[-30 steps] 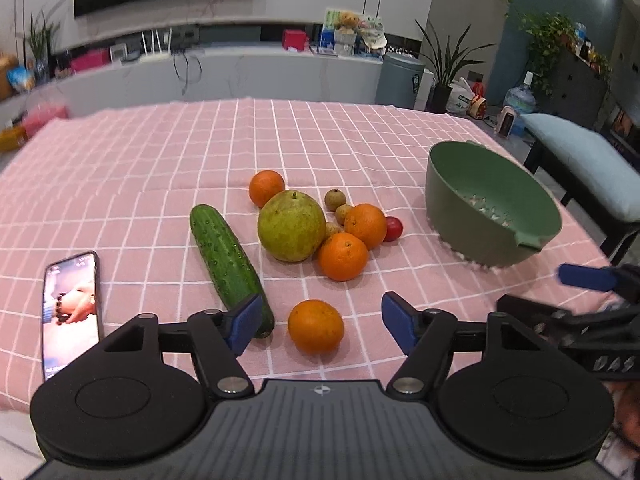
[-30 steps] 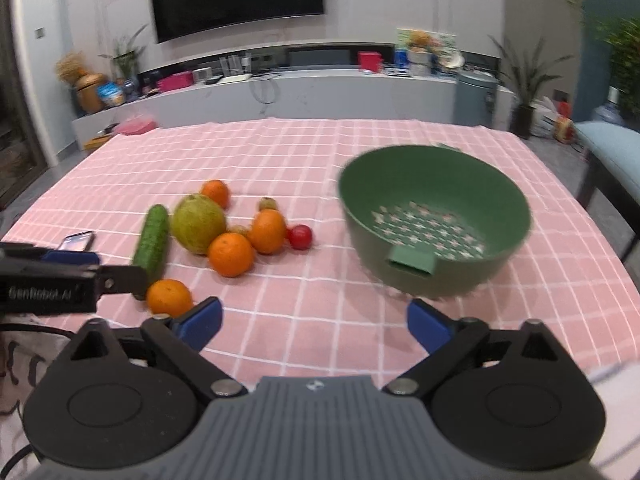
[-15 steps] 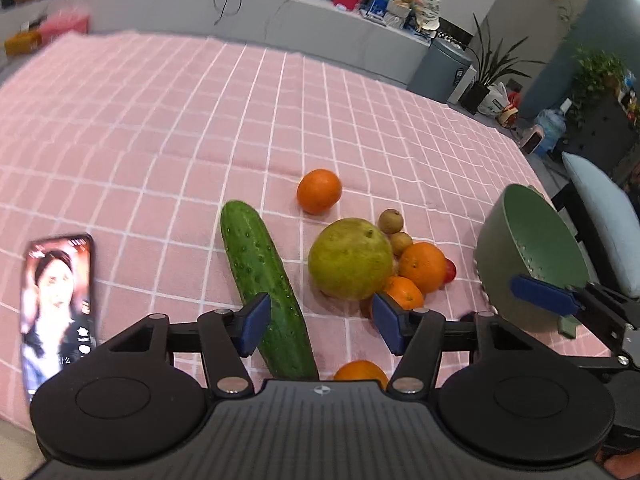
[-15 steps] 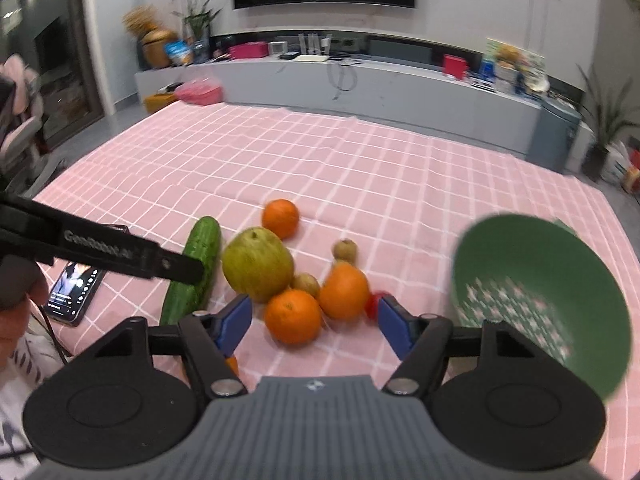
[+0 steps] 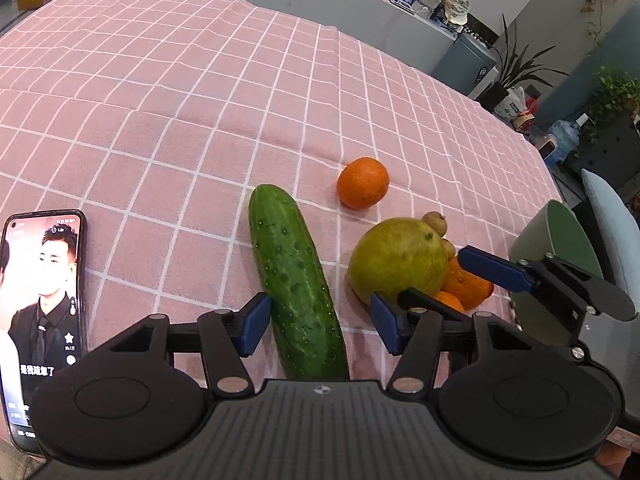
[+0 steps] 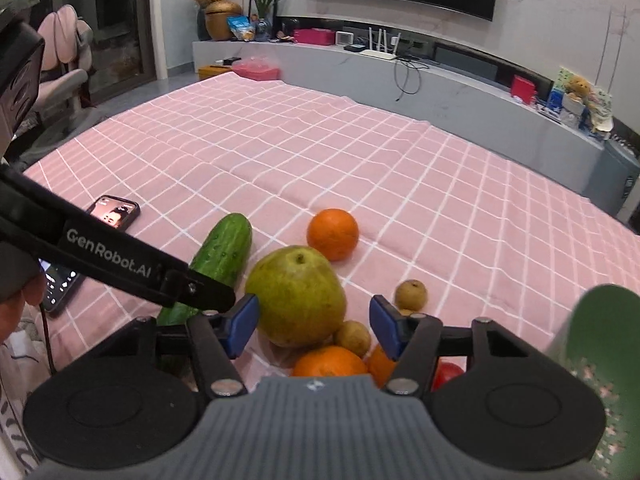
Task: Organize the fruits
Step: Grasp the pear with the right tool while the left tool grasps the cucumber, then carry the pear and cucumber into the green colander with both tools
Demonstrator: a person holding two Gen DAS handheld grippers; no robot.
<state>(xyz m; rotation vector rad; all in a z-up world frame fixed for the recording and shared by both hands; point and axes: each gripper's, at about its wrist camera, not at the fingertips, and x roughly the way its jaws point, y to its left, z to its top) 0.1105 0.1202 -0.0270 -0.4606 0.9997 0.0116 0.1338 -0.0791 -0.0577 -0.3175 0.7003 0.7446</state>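
Both grippers, left gripper [image 5: 316, 326] and right gripper [image 6: 312, 326], are wide open and empty; the long green bumpy cucumber [image 5: 294, 284] looks firm, so grab its middle.

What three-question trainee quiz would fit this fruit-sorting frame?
1. True or false: the left claw is shut on the cucumber.
2. Which object lies left of the cucumber: A) phone, B) green bowl, C) lone orange?
3. Fill in: the right claw is open around the large green ____.

Key: 1 false, it is open astride it; 2 A; 3 pear.
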